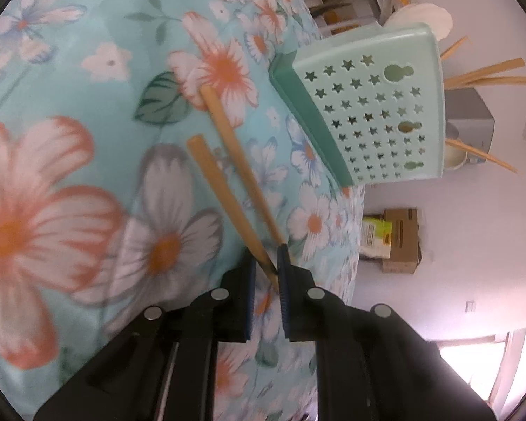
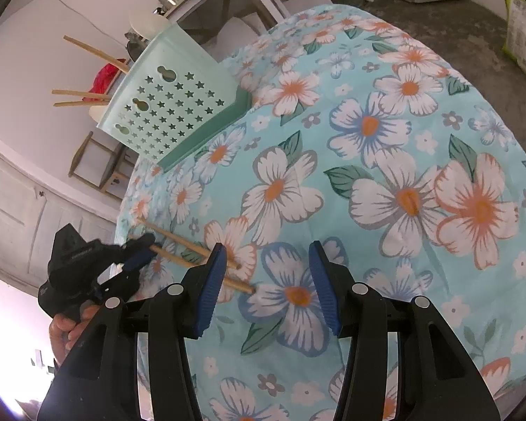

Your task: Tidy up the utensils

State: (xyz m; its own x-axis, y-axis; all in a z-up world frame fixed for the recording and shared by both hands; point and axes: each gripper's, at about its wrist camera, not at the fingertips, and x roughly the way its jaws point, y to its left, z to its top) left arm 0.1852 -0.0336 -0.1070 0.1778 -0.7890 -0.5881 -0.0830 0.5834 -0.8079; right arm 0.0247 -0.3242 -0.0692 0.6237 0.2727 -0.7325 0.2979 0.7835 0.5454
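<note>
Floral cloth-covered table (image 2: 420, 133) bears slender wooden chopsticks (image 1: 224, 189), perforated plastic holder (image 1: 378, 112).

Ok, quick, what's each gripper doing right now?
Left gripper: shut on the two chopsticks at their narrow ends.
Right gripper: open, holding nothing, above the floral tablecloth.

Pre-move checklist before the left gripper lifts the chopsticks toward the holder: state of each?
1. Left gripper closed on the chopsticks: ok, both tips sit between the pads.
2. Chopsticks aligned: not ok, they splay apart at the far ends.
3. Far ends off the tablecloth: cannot tell.
4. Right gripper clear: ok, open and empty, though one chopstick end passes behind its left finger in the right wrist view.
5. Star-holed holder ready: ok, upright at the table's edge, other chopsticks already in it.
</note>
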